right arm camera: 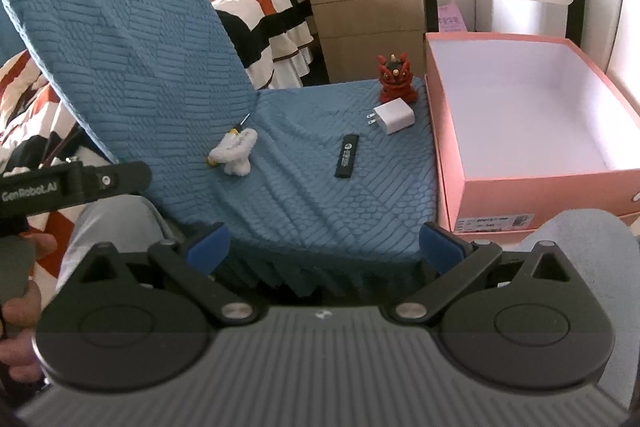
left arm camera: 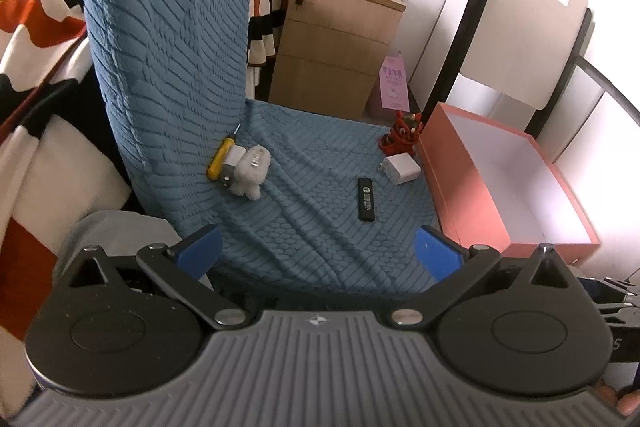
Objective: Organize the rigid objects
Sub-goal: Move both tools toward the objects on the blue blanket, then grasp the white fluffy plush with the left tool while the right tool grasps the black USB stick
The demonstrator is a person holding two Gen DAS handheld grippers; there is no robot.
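Both tongs are hanging back from the chair seat (right arm camera: 328, 163), carrying nothing. Left gripper (left arm camera: 316, 251) is standing spread wide, blue pads touching nothing; right gripper (right arm camera: 324, 247) is likewise gaping, empty.

Items are lying loose on the blue cover: black stick (right arm camera: 346, 156) mid-seat, white charger (right arm camera: 394, 115) just beside the red figurine (right arm camera: 396, 77), white plush (right arm camera: 236, 151) and yellow screwdriver (left arm camera: 219, 157) against the backrest. Pink box (right arm camera: 516, 183) is sitting open beside the seat, nothing inside.

Judging: black stick is looking like the nearest pick. Better to be closing across its narrow width, coming down square, then lifting clear of the box wall.
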